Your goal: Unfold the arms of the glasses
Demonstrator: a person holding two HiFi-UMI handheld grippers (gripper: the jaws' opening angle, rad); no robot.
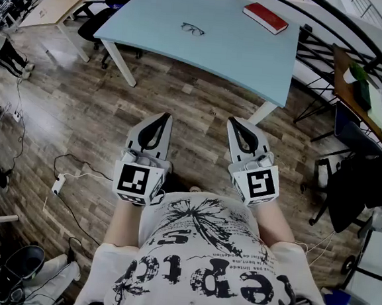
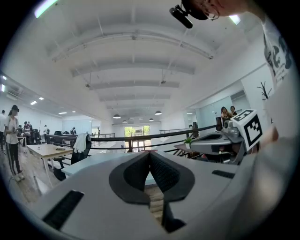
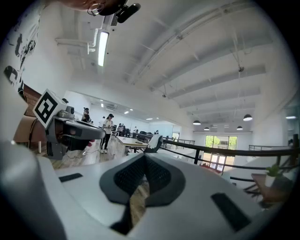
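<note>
Grippers shut and empty; glasses [image 1: 192,29] far off on the table [image 1: 252,61].
The left gripper [image 1: 162,117] and right gripper [image 1: 236,122] each had jaws pressed together with nothing between them, held level side by side before the person's chest, above the wood floor [image 1: 68,111]. The glasses lay near the table's middle, well apart from a red book [image 1: 265,17] at its far right corner.

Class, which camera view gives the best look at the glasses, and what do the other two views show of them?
The head view is best. It looks down on the glasses lying on the light blue table, though they are small and far off. Neither the left gripper view nor the right gripper view shows them, since both look out level across the room.
</note>
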